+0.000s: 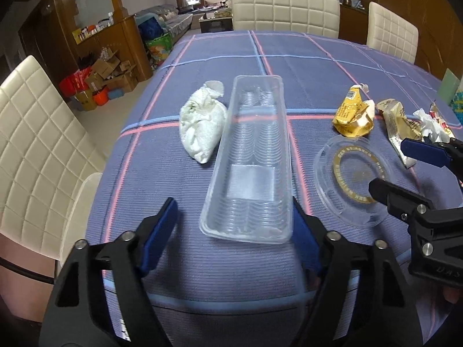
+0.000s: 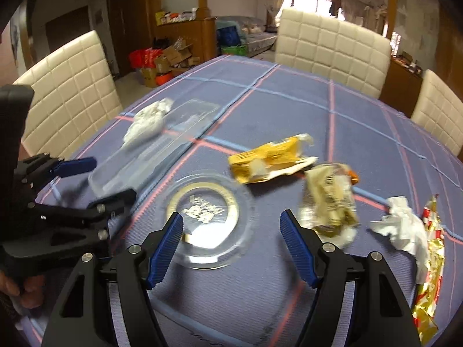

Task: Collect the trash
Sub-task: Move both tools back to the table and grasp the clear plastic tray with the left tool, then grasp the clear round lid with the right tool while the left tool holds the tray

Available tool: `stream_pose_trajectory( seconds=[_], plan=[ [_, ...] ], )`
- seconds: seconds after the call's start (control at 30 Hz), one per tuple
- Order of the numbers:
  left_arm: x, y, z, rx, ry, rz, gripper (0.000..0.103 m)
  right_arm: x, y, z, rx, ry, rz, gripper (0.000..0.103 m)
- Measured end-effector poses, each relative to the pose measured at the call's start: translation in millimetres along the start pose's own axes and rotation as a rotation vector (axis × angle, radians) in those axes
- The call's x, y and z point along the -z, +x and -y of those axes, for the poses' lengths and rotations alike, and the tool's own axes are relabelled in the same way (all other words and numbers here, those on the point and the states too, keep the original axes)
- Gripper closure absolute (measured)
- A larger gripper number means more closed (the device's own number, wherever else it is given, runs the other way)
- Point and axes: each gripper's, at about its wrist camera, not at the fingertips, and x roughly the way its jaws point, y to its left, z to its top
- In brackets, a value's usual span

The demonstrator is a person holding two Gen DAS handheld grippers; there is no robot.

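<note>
The left claw (image 1: 234,225) stands apart around the near end of the tray (image 1: 249,167). Its right pad looks to be against the tray's wall, while the left pad is clear of it, so nothing is clamped. The right claw (image 2: 231,245) is also apart, poised over the near rim of the lid (image 2: 207,217), with nothing between its pads.

All the trash lies on the blue checked worktop (image 1: 303,63). The tray is clear plastic and runs lengthwise away from the left claw. The white bag (image 1: 202,124) lies just left of the tray, touching its far half. The round clear lid with a gold ring lies right of the tray, apart from it. Beyond the lid, further right of the tray, sit the yellow wrapper (image 2: 269,159), the pale wrapper (image 2: 330,202), the tissue (image 2: 402,225) and the foil (image 2: 431,266).
</note>
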Motion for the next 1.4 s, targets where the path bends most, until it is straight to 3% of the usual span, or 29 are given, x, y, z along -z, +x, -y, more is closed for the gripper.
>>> stream_pose_trajectory(
  seconds=[0.03,0.1,0.23,0.6,0.93,1.03,1.1,1.17,1.23,1.3,1.4],
  plan=[
    [1,-1,-3,-0.001,-0.001,0.003,0.043,0,3,-3,-0.011,-0.005,-0.012,0.035],
    [1,-1,-9,0.011,-0.01,-0.001,0.045,0,6,-8,-0.018,-0.011,-0.02,0.035],
    [2,-2,-15,0.014,-0.021,0.002,0.046,-2,9,-10,-0.01,-0.005,-0.027,0.032],
    [1,-12,-17,0.009,-0.026,0.042,0.047,-1,4,-7,-0.129,0.038,-0.044,0.03],
    [4,-20,-20,0.003,-0.036,0.055,0.047,2,5,-14,-0.148,0.041,-0.052,0.026],
    [6,-20,-18,0.004,-0.035,0.054,0.047,3,9,-20,-0.128,0.018,-0.069,0.023],
    [6,-20,-18,0.006,-0.035,0.055,0.047,5,15,-26,-0.096,-0.017,-0.091,0.015],
    [6,-20,-18,0.006,-0.035,0.056,0.047,9,14,-35,-0.047,-0.064,-0.065,0.012],
    [7,-20,-18,0.005,-0.035,0.057,0.047,8,15,-35,-0.049,-0.049,-0.071,0.012],
    [7,-20,-18,0.005,-0.036,0.055,0.047,8,15,-31,-0.049,-0.028,-0.064,0.021],
    [8,-21,-18,0.005,-0.037,0.058,0.047,8,13,-28,-0.042,-0.023,-0.053,0.022]
  ],
)
